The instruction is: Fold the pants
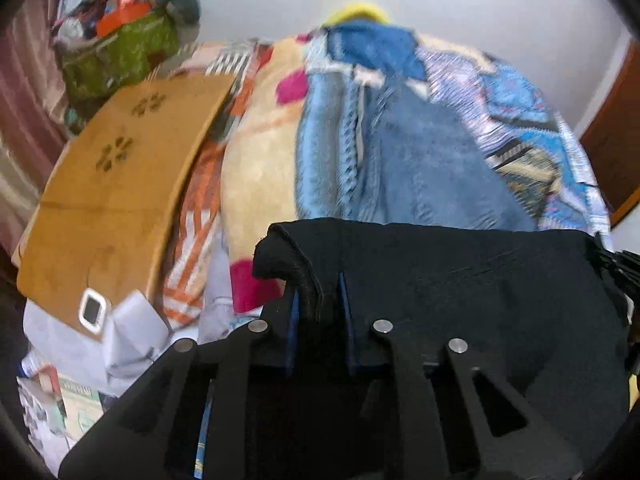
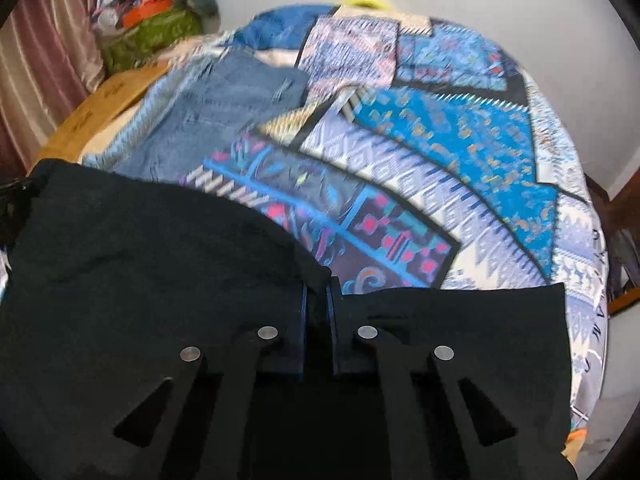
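The left gripper [image 1: 318, 284] has its two blue-padded fingers closed on a thick bunched edge of the black fabric pants [image 1: 460, 276], the cloth pinched between the pads and rolling over the fingertips; the right gripper [image 2: 318, 286] likewise clamps a fold of the same black fabric pants [image 2: 140, 248] between its narrow-set fingers; the dark cloth spreads to both sides of each gripper and hangs in front of the bed, covering the lower part of both views; beyond it lies a quilt patterned in blue, white and purple geometric patches [image 2: 440, 140], and on the quilt rests a pair of faded blue denim jeans [image 2: 224, 96], well apart from the black pants; in the left wrist view a cream blanket with pink spots [image 1: 256, 152] lies just beside the jeans [image 1: 432, 160], and a flat brown cardboard sheet [image 1: 116, 184] sits at its left, with a green patterned bag stuffed with items [image 1: 120, 48] against the wall behind.
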Demonstrator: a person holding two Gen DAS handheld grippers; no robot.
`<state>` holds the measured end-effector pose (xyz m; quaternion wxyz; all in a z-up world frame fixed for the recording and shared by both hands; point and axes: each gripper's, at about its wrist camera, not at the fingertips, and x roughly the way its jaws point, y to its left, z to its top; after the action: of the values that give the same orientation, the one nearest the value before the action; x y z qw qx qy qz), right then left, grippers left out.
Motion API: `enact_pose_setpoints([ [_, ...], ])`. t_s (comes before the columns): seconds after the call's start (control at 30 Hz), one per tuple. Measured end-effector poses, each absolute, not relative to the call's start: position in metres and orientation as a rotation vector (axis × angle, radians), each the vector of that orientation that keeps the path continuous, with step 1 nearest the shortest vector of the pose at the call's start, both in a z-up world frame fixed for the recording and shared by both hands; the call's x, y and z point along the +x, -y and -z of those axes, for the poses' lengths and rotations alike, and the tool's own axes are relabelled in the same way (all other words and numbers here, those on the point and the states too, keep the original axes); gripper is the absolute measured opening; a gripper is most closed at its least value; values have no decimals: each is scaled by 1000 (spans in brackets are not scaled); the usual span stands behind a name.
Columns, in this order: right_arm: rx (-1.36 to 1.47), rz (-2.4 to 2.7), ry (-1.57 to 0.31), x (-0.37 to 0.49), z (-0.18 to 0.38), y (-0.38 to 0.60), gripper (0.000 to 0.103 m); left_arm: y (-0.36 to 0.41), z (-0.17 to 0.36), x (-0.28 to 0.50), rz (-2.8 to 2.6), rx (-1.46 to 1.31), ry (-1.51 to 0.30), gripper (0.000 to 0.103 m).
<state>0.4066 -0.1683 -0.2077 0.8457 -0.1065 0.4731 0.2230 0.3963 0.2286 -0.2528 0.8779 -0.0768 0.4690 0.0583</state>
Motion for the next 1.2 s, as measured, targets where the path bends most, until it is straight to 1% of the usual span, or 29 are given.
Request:
enact_pose_setpoints([
  [0.1, -163, -440, -935, 405, 181, 182, 6, -221, 229, 394, -116, -116, -935, 18],
  [0.27, -143, -420, -879, 393, 146, 192, 6, -220, 195, 393, -114, -142, -873, 18],
  [0.37, -144, -425, -863, 375, 130, 194, 6, -213, 184, 380, -96, -141, -852, 18],
  [0.57, -158, -440, -851, 333, 117, 202, 6, -206, 173, 335, -88, -130, -833, 18],
  [0.8, -146, -455, -849, 279, 114, 207, 6, -208, 173, 279, -82, -161, -841, 18],
  [1.0, -152, -470, -846, 237, 114, 207, 6, -214, 185, 234, -95, -219, -856, 18],
  [1.2, -136, -478, -890, 209, 133, 208, 6, -209, 204, 197, -99, -218, -879, 18],
])
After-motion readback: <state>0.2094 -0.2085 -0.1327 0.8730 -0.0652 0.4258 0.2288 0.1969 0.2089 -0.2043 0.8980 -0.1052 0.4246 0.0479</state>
